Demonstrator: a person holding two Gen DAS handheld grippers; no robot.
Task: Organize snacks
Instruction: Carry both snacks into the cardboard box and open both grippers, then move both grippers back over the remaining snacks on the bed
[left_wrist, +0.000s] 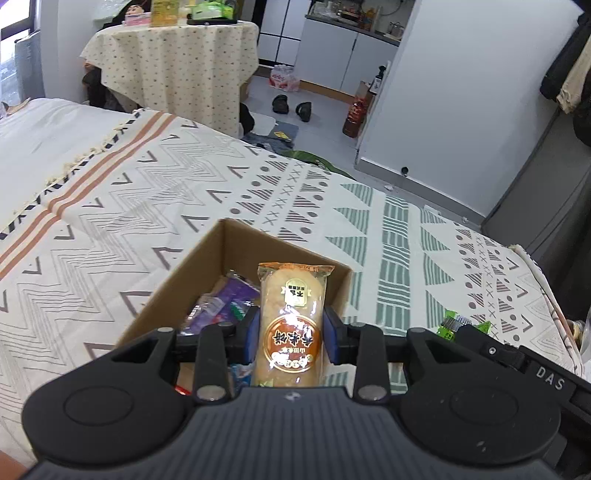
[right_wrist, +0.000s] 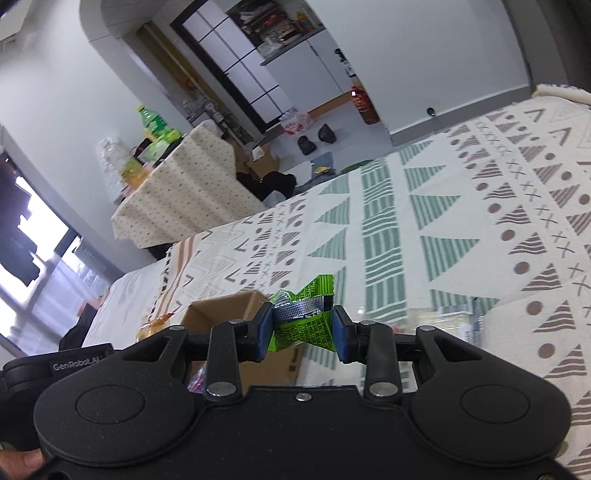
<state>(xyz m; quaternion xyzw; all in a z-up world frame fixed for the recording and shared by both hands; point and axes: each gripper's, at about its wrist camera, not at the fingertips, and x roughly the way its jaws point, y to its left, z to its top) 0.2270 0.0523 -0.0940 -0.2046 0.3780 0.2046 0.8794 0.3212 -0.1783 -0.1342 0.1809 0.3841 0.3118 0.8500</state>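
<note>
Here the left gripper (left_wrist: 291, 334) clamps its blue pads on a glossy, clear-wrapped oblong bun with an orange seal (left_wrist: 291, 325), above the open brown cardboard box (left_wrist: 207, 258) on the patterned woven bedspread (left_wrist: 110, 192). The right gripper (right_wrist: 303, 332) pinches a crinkled green foil snack packet (right_wrist: 308, 317) just beside the box's corner.

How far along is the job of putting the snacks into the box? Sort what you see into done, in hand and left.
Done: the cardboard box already holds a purple packet and other wrappers.
In hand: the left gripper grips an orange snack pack over the box; the right gripper grips a green packet beside it.
Left: both need dropping in. A clear pack lies on the bedspread.
</note>
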